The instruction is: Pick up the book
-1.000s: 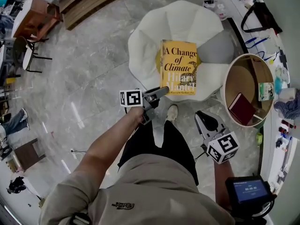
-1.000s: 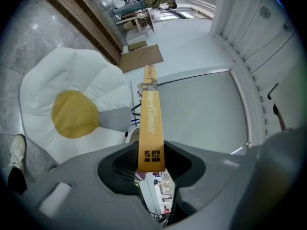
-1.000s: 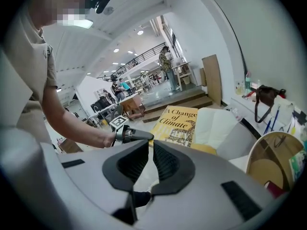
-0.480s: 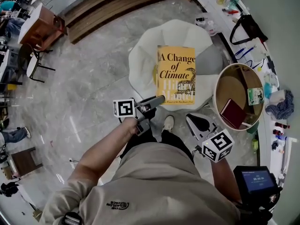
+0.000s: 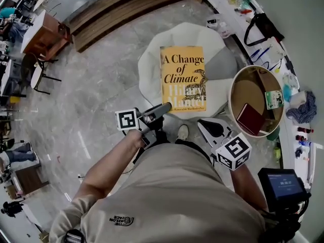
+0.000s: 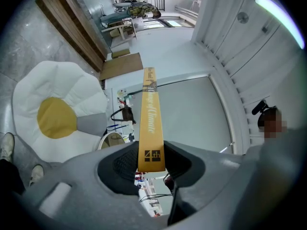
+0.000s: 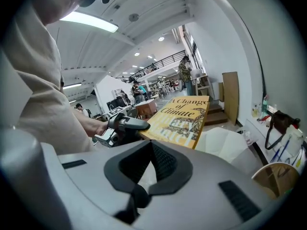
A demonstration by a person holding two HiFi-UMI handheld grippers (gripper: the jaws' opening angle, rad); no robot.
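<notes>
Left gripper view: left gripper (image 6: 151,152) is clamped on the yellow book (image 6: 149,111) at its lower spine corner, so it hangs clear above the fried-egg cushion (image 6: 53,104), while the right gripper (image 7: 152,152) idles, closed on nothing.

my book (image 5: 183,78) has a glossy yellow paper cover. the floor (image 5: 101,85) at the frame's left looks like polished grey stone.

Covered, edge-on, or too small

In the head view the book (image 5: 183,78) covers the middle of the white cushion (image 5: 152,65), and the left hand-held gripper (image 5: 164,108) hides the book's near left corner. The left gripper view shows only its spine, edge-on. Print on the green-and-white packet (image 5: 273,99) is unreadable.
</notes>
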